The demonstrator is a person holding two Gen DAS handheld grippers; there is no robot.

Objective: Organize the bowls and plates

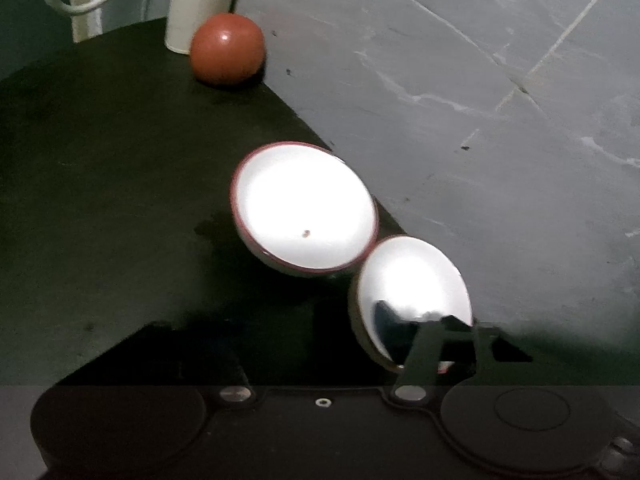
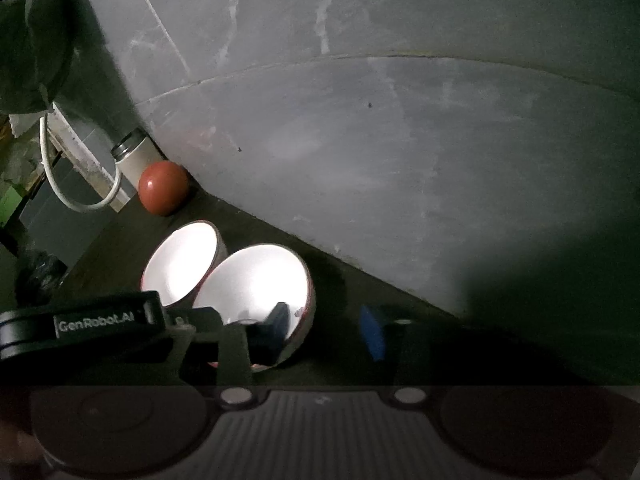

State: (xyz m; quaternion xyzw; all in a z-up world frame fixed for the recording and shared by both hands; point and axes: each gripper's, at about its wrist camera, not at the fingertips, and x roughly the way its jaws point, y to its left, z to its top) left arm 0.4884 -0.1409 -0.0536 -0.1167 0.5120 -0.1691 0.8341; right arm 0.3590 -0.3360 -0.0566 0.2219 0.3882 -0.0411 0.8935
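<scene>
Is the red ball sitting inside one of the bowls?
No, the red ball rests on the dark table beside a white canister, apart from both bowls.

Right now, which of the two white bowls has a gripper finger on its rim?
The bowl farther from the red ball; the other bowl stands untouched.

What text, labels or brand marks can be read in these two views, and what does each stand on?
"GenRobot.AI": white lettering on the black body of the left claw, seen in the right wrist view.
No other readable text: the bowls, the cream canister and the red ball show none.
</scene>
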